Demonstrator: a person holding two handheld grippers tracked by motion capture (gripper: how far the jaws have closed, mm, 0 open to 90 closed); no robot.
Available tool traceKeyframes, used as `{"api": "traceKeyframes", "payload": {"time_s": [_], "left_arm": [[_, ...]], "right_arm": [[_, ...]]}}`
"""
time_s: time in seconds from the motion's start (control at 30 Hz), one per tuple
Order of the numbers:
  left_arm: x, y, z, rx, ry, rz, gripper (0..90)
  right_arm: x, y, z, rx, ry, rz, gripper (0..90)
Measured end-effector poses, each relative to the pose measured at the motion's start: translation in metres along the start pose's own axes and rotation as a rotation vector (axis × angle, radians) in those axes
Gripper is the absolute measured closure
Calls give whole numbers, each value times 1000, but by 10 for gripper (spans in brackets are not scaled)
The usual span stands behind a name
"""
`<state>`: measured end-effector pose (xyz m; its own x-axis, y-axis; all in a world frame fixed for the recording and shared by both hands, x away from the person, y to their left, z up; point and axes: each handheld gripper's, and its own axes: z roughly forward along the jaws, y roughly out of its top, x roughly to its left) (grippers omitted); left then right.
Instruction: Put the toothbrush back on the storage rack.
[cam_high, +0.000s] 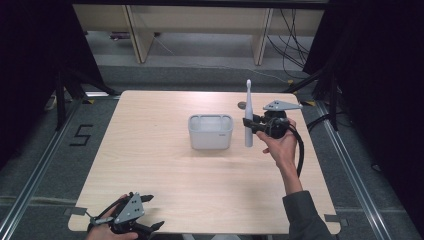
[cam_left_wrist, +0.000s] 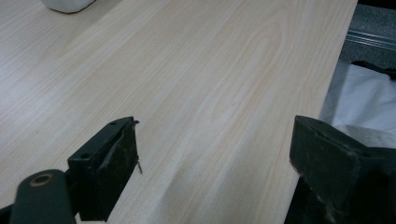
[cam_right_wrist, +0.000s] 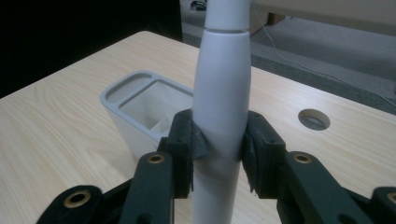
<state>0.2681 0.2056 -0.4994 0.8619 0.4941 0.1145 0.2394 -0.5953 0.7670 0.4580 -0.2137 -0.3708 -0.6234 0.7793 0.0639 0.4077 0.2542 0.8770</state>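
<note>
A white electric toothbrush (cam_high: 248, 116) stands upright in the air just right of a white rectangular holder (cam_high: 210, 132) at the table's middle. My right gripper (cam_high: 251, 123) is shut on the toothbrush's handle (cam_right_wrist: 221, 107), its pads pressing both sides. In the right gripper view the holder (cam_right_wrist: 140, 105) lies beyond and left of the handle, with its open compartments facing up. My left gripper (cam_high: 152, 211) rests near the table's front left edge, and its jaws (cam_left_wrist: 212, 158) stand wide apart with only bare wood between them.
A round cable hole (cam_high: 242, 105) sits in the tabletop behind the toothbrush. The light wooden table (cam_high: 150, 150) is bordered by dark floor and metal rails. White cloth (cam_left_wrist: 369, 102) lies past the table edge in the left gripper view.
</note>
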Motion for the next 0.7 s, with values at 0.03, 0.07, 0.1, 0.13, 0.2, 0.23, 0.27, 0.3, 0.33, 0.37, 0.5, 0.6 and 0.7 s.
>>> {"api": "traceKeyframes", "payload": {"time_s": [0.03,0.07,0.1,0.13,0.2,0.23,0.27,0.3,0.33,0.37,0.5,0.6,0.7], "left_arm": [[0,0,0,0,0,0,147],[0,0,0,-6,-7,-7,147],[0,0,0,-4,-4,-5,147],[0,0,0,3,1,4,147],[0,0,0,1,5,4,147],[0,0,0,0,5,3,147],[0,0,0,0,5,3,147],[0,0,0,1,5,3,147],[0,0,0,1,5,4,147],[0,0,0,1,5,4,147],[1,0,0,1,3,4,147],[0,0,0,-2,3,0,148],[1,0,-1,2,-6,5,147]], "right_arm": [[0,1,1,-4,4,-3,667],[0,2,2,-2,13,-1,667],[1,4,1,-1,9,2,667],[2,5,2,-8,5,1,667],[4,8,3,-13,16,11,667],[4,9,4,-10,27,13,667],[4,11,5,-16,20,-12,667],[6,12,4,-8,23,4,667],[7,14,6,-18,27,-2,667],[8,15,6,-13,28,0,667],[10,21,9,-30,32,-19,667],[12,25,12,-27,30,-2,667],[11,29,16,-28,40,-9,667]]}}
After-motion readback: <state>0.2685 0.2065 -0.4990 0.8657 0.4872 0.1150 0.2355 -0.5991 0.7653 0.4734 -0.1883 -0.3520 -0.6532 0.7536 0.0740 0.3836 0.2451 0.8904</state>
